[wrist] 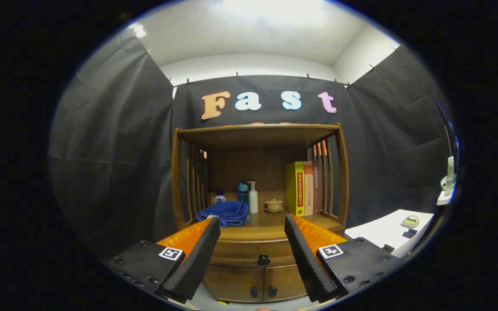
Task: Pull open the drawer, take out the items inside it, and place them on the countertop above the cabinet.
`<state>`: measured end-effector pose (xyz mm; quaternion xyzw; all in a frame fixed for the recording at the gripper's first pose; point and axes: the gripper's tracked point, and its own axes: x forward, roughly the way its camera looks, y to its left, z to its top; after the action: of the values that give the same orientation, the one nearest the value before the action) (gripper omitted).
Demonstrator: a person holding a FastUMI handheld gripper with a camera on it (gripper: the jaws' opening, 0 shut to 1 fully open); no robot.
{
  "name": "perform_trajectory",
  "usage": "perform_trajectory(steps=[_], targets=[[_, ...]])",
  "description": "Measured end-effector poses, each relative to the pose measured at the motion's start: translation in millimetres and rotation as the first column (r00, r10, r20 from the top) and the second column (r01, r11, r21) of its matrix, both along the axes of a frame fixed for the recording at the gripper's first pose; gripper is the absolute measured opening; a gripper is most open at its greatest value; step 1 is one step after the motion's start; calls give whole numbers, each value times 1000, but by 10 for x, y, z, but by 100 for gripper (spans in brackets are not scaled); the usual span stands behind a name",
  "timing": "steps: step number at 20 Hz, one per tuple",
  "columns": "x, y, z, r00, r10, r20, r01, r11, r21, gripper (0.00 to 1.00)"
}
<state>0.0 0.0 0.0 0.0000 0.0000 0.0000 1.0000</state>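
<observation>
Between the fingers and a bit beyond them sits the wooden cabinet's wide shallow drawer [257,255], closed, face flush with the frame. Its small dark knob [263,259] is dead centre in the gap. Gripper [253,259] is spread wide, nothing held, nothing touched. Looks lined up that way on purpose: knob centred so a straight push forward brings both fingers around it.

Drawer's long axis runs left-right across the cabinet; front panel faces the gripper, so the pull direction is straight back along the fingers. Contents hidden while shut.

Wooden surface [270,224] above the drawer is the drop zone and already carries stuff:
- folded blue towel [224,213], front left
- small bottles and a white pump dispenser [253,197] further back
- little lidded ceramic pot [274,205]
- upright books, yellow and dark red [303,188], against the right slats

Free patch is mid-front, right of the towel. Judgement: that's where the items should go.

Below the drawer, two small cabinet doors [263,283] with dark pulls. Not the target.

Task is at step zero: approach, then grip the knob.
</observation>
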Motion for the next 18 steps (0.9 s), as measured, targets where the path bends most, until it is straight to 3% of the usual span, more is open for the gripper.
perform_trajectory(steps=[18], targets=[[80, -174, -9, 1000, -26, 11, 26, 1000, 11, 98]])
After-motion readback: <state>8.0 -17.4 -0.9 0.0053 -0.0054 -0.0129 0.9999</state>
